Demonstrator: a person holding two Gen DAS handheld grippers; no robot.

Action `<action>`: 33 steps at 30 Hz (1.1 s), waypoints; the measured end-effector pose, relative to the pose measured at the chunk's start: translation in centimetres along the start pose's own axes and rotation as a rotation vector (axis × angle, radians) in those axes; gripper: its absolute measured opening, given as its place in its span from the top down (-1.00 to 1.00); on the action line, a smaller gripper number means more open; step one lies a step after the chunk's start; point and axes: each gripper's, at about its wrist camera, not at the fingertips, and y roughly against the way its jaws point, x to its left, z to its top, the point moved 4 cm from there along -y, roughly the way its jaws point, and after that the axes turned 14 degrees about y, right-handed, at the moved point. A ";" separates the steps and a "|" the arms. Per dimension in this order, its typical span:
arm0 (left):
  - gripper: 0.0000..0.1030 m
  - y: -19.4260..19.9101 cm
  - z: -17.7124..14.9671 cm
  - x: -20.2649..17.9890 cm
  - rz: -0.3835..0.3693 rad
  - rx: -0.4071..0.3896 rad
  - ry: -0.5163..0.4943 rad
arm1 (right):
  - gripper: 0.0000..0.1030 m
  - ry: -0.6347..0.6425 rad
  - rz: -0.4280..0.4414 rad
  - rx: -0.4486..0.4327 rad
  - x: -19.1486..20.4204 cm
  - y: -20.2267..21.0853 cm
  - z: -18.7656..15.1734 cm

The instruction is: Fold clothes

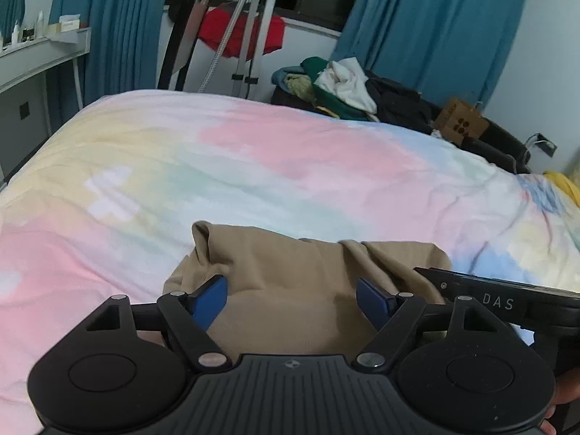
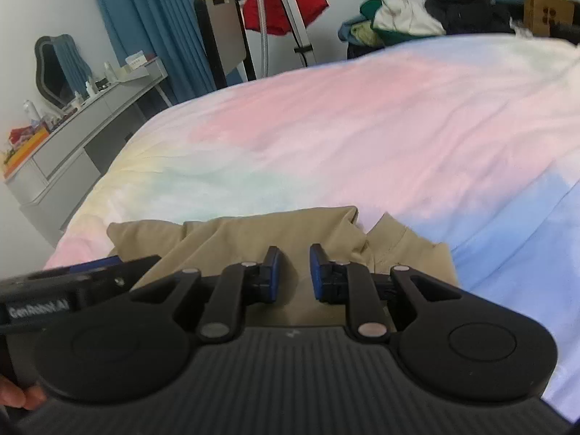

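Hovering side by side over tan garment point(image 1: 290, 290) on bed point(image 1: 253, 159), left tool point(image 1: 291, 299) spread wide, right tool point(image 2: 294, 272) narrowly parted.

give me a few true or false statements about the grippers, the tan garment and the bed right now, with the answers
1. The crumpled tan cotton garment lies on the pastel tie-dye bedspread. True.
2. The left gripper is clamped shut on the garment. False: its blue pads stand wide apart, over the cloth.
3. The right gripper has a gap between its blue pads. True.
4. The garment is folded into a neat flat square. False: it is bunched and wrinkled.
5. A red cloth hangs past the far end of the bed. True.
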 end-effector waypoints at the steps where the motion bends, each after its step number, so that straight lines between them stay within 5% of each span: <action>1: -0.55 0.6 -0.2 0.2 -0.012 -0.001 0.002 | 0.56 0.001 -0.001 -0.009 0.1 0.7 0.0; 10: -0.55 6.0 -3.3 -1.0 -0.013 0.002 -0.069 | 0.56 0.095 -0.004 -0.037 3.2 5.9 -1.0; 19: -0.56 5.5 -4.8 0.2 -0.009 0.045 -0.030 | 0.59 0.077 -0.015 0.007 3.1 4.2 -2.7; 23: -0.59 8.6 -4.4 1.1 -0.100 0.069 0.157 | 0.53 -0.064 0.033 -0.036 1.6 6.0 -2.5; 25: -0.62 9.9 -4.8 2.5 -0.175 0.158 0.381 | 0.53 -0.132 0.066 -0.066 1.0 7.0 -2.4; 28: -0.64 10.0 -6.8 4.9 -0.383 0.285 0.710 | 0.53 -0.226 0.135 -0.096 0.3 8.0 -2.1; 33: -0.63 6.5 -7.9 8.2 -0.335 0.290 0.954 | 0.53 -0.341 0.260 -0.110 0.7 8.1 -1.9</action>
